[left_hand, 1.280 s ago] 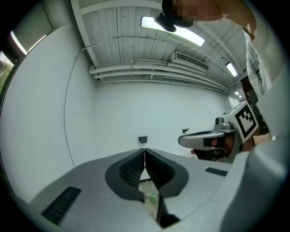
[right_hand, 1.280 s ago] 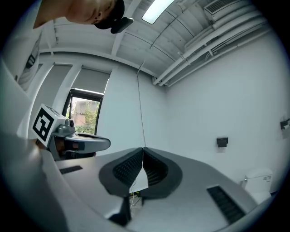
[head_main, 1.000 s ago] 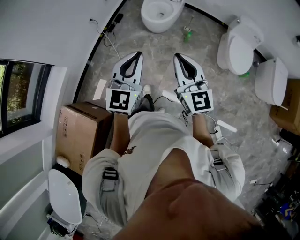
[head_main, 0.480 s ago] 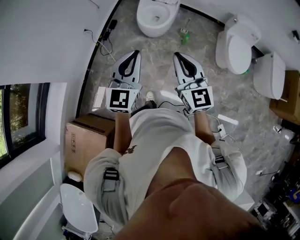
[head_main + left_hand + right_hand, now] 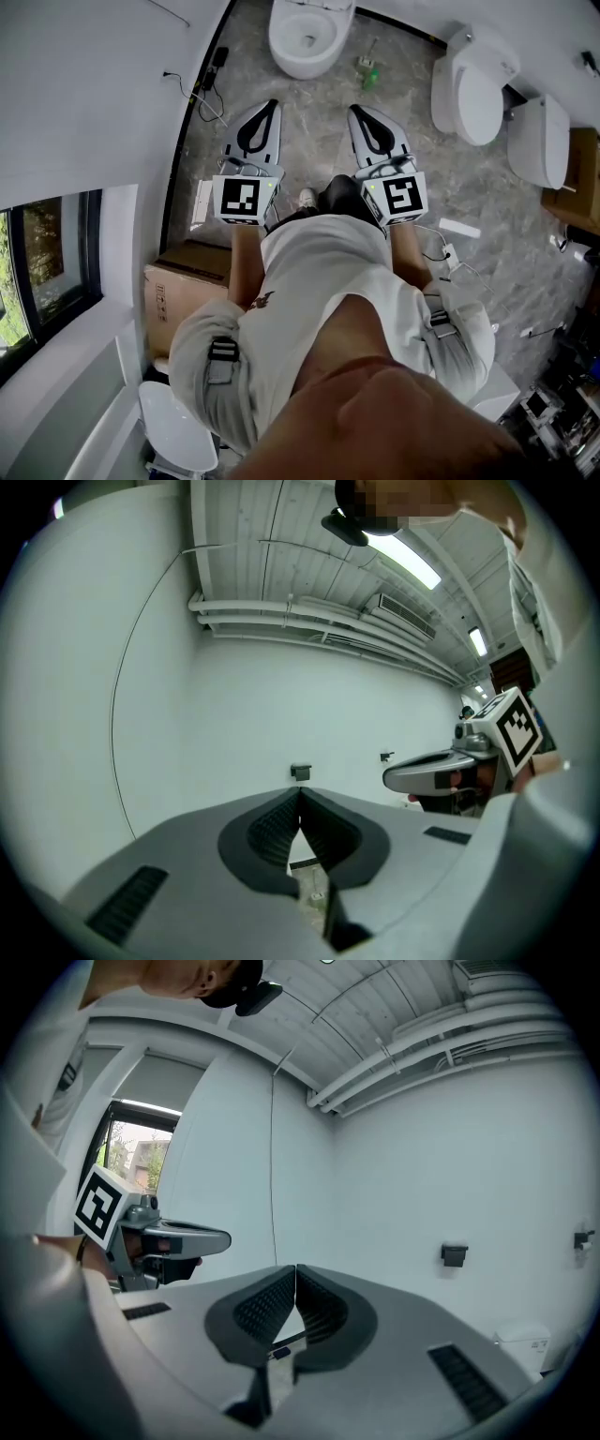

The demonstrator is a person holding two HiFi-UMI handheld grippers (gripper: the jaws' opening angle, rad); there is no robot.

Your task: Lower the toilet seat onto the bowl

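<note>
toilet bowl [image 5: 305, 42] cut off by top edge; cardboard box [image 5: 178, 286] half hidden behind person's arm [image 5: 246, 270].

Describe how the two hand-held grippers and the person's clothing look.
The left gripper and right gripper match: light grey bodies tapering to a point, with black ribbed pads lining the jaws. Each carries a white cube printed with a black square marker. The person wears a white shirt, with grey straps and black buckles near the sleeves.
</note>
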